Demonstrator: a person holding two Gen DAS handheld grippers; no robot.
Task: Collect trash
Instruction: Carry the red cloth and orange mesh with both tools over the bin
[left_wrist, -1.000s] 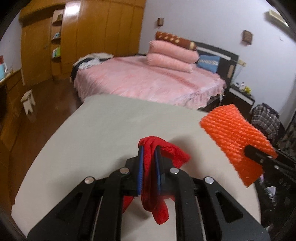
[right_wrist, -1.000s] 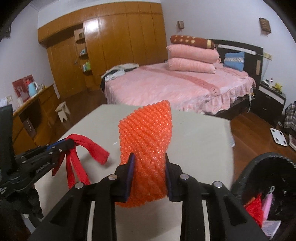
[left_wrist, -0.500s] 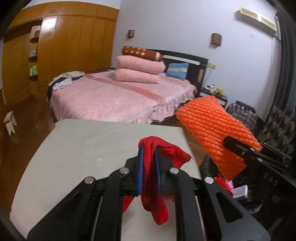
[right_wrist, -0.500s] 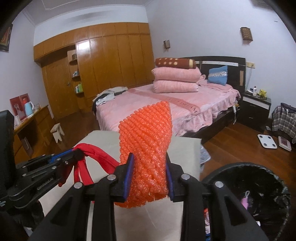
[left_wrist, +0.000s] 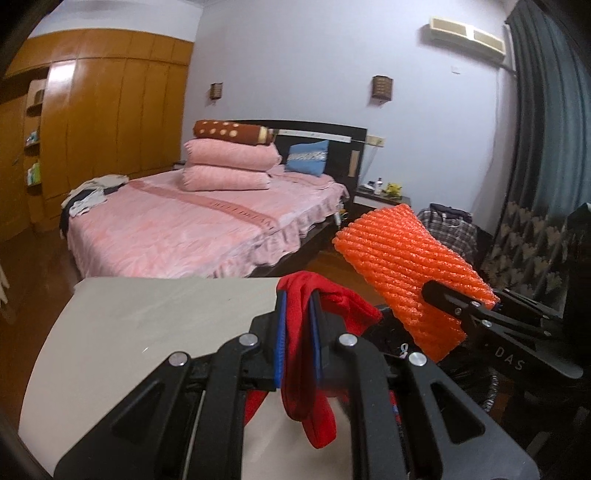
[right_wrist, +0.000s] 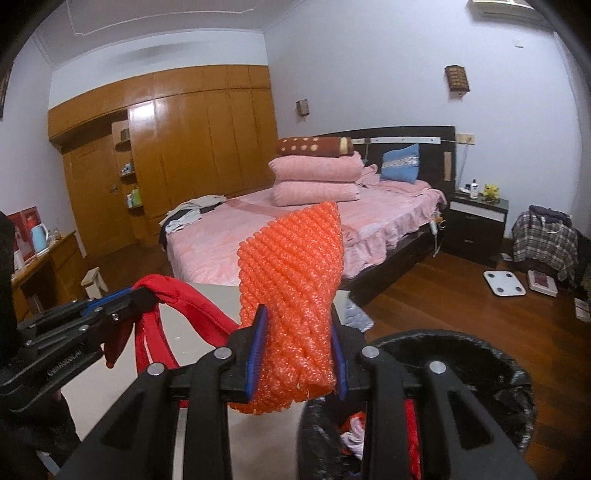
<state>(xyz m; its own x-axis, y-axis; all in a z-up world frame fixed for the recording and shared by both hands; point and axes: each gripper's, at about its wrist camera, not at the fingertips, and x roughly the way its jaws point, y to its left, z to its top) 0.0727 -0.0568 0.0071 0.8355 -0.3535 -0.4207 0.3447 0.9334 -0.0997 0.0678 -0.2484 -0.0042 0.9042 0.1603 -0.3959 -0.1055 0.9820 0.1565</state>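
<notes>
My left gripper is shut on a limp red cloth that hangs down between its blue pads, above the right edge of the beige table. My right gripper is shut on an orange foam net sleeve, held upright. In the left wrist view that orange sleeve and the right gripper sit to the right. In the right wrist view the red cloth and the left gripper sit to the left. A black bin with trash inside lies just below and right of the right gripper.
A pink bed with stacked pillows stands beyond the table. Wooden wardrobes line the far wall. A dark nightstand, a white scale and a plaid garment occupy the wooden floor at right. A small stool stands at left.
Both grippers rose and swung right with their loads, off the table's middle toward its right edge. The black bin came closer under the right gripper.
</notes>
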